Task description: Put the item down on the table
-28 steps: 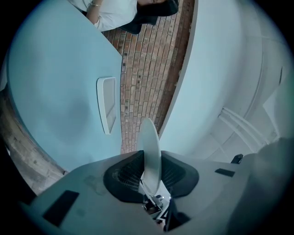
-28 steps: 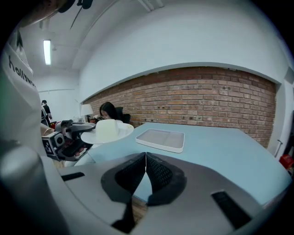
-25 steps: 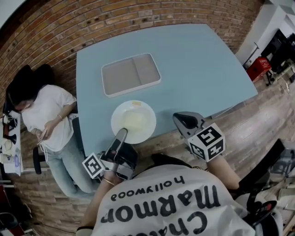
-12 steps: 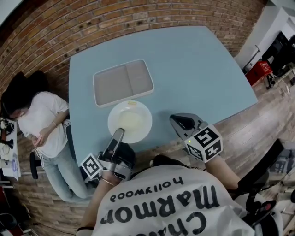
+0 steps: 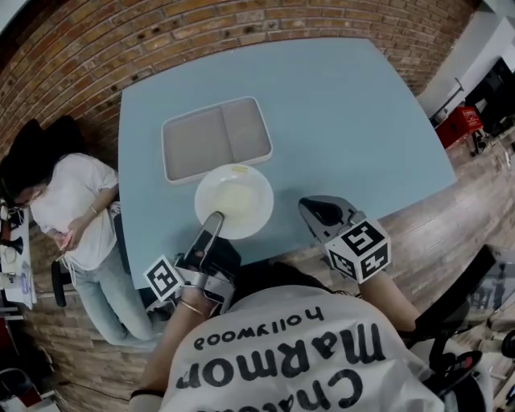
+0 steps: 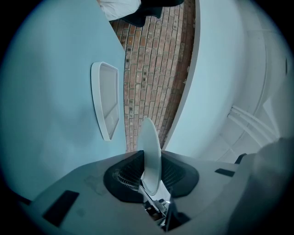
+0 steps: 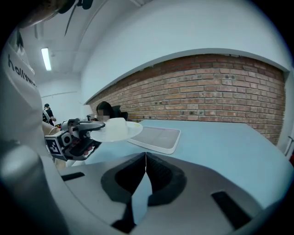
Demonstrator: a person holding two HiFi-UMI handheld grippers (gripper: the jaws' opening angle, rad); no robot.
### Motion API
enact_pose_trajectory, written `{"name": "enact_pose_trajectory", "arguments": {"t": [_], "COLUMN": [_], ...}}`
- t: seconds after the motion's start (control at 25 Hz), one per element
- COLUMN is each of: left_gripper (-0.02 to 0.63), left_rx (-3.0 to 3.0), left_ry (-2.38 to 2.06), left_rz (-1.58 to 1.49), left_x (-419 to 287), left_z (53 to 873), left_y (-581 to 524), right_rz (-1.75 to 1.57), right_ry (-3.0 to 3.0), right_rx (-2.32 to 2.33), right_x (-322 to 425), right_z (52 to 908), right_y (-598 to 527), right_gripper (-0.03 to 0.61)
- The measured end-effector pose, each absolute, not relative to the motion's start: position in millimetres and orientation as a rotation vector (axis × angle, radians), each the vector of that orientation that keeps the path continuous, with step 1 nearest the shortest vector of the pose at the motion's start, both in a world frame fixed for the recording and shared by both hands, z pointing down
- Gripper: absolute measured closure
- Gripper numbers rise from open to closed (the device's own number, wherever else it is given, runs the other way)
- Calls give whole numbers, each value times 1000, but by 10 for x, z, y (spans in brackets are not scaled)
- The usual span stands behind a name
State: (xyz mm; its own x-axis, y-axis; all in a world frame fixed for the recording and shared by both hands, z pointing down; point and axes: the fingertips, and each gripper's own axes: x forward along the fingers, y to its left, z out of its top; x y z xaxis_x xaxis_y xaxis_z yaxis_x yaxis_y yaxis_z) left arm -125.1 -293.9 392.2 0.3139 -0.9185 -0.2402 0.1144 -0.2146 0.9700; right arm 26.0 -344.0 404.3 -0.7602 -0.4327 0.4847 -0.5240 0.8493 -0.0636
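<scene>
A white round plate (image 5: 234, 201) with a pale yellowish patch in its middle hangs level just above the light blue table (image 5: 338, 105), near its front edge. My left gripper (image 5: 214, 221) is shut on the plate's near rim. In the left gripper view the plate (image 6: 150, 156) shows edge-on between the jaws. The right gripper view shows the plate (image 7: 117, 130) and the left gripper (image 7: 76, 133) off to the left. My right gripper (image 5: 315, 211) sits at the table's front edge, right of the plate; its fingertips (image 7: 145, 156) meet with nothing between them.
A grey rectangular tray (image 5: 216, 138) with two compartments lies on the table just beyond the plate, also seen as the tray (image 6: 106, 98) and the tray (image 7: 158, 136). A seated person (image 5: 68, 201) is left of the table. A brick wall (image 5: 241, 24) runs behind it.
The left gripper has carried the plate forward over the table, so its far rim is now close to the tray. The right gripper has shifted only slightly.
</scene>
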Motion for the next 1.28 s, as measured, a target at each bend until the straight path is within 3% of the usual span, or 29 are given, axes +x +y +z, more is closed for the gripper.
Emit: {"name": "enact_pose_trajectory", "arguments": {"t": [1.28], "left_gripper": [538], "left_rx": [1285], "left_ry": [-874], "left_rz": [-1057], "left_x": [-1508], "left_z": [4711], "left_y": [-3980], "right_rz": [454], "right_ry": [-2421], "right_rx": [790], "right_x": [64], "right_z": [4513], "right_y": [-4105], "right_gripper": [569]}}
